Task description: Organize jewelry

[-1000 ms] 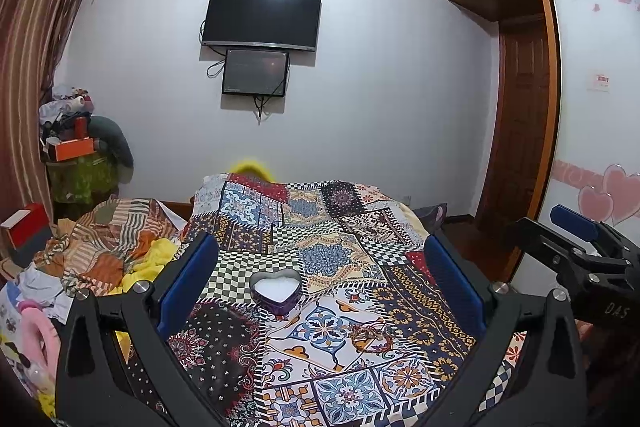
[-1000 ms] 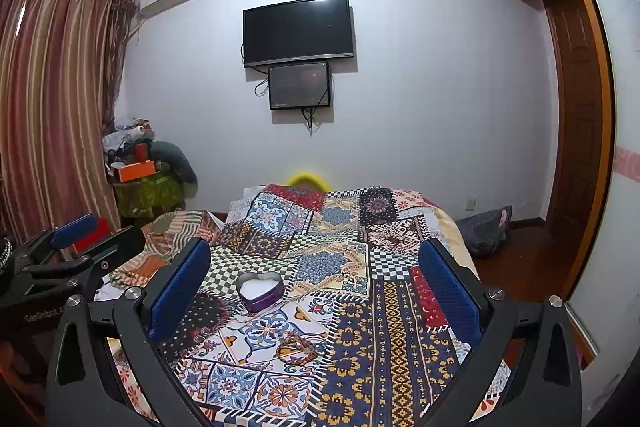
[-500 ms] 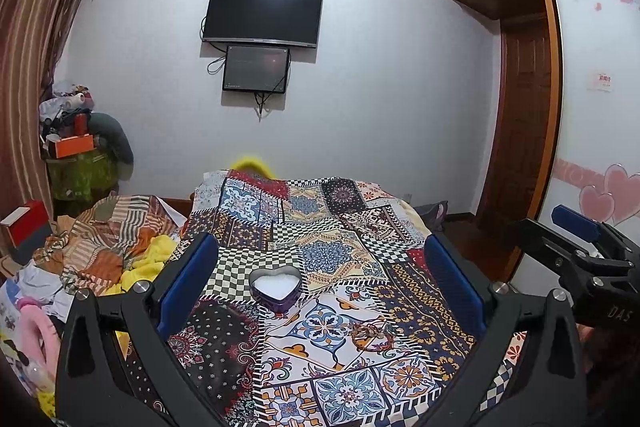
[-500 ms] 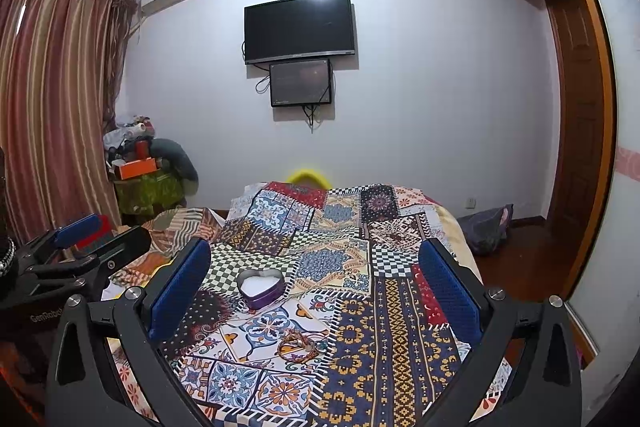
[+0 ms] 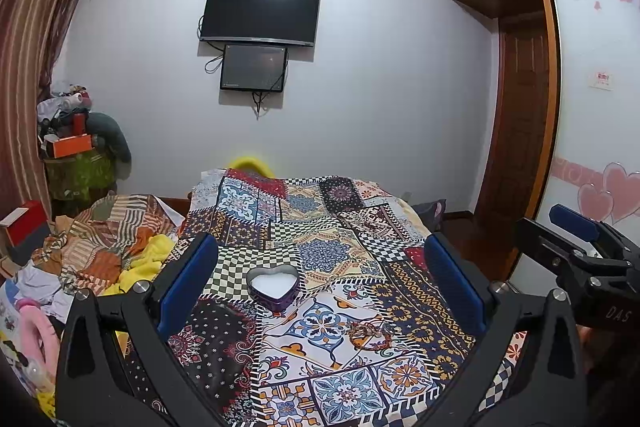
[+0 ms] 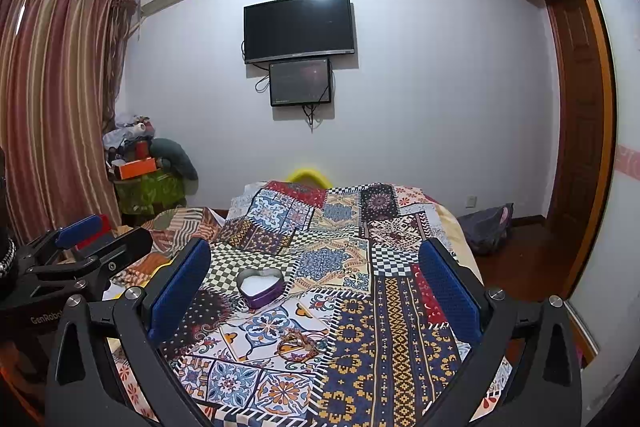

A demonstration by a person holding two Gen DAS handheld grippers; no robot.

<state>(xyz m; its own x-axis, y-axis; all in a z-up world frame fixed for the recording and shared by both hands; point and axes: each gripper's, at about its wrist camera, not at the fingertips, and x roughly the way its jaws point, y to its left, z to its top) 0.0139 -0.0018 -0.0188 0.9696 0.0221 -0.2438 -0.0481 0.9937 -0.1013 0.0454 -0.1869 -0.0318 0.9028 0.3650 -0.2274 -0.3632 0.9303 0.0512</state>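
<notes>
An open purple heart-shaped box (image 5: pixel 273 285) with a white lining sits on the patchwork bedspread (image 5: pixel 320 239); it also shows in the right wrist view (image 6: pixel 260 287). A small pile of gold-brown jewelry (image 5: pixel 370 337) lies on the spread nearer me, to the right of the box; in the right wrist view (image 6: pixel 298 345) it lies just in front of the box. My left gripper (image 5: pixel 320 287) is open and empty, held above the bed's near end. My right gripper (image 6: pixel 314 291) is open and empty, beside it on the right.
A heap of striped and yellow clothes (image 5: pixel 108 247) lies at the bed's left. A cluttered stand (image 5: pixel 76 163) is by the curtain. A wardrobe with heart stickers (image 5: pixel 600 147) and a wooden door (image 6: pixel 576 147) are on the right. A dark bag (image 6: pixel 486 227) lies on the floor.
Both views have tilted slightly: the box and jewelry sit a little higher in the frame than a second ago. Both grippers stay open and empty.
</notes>
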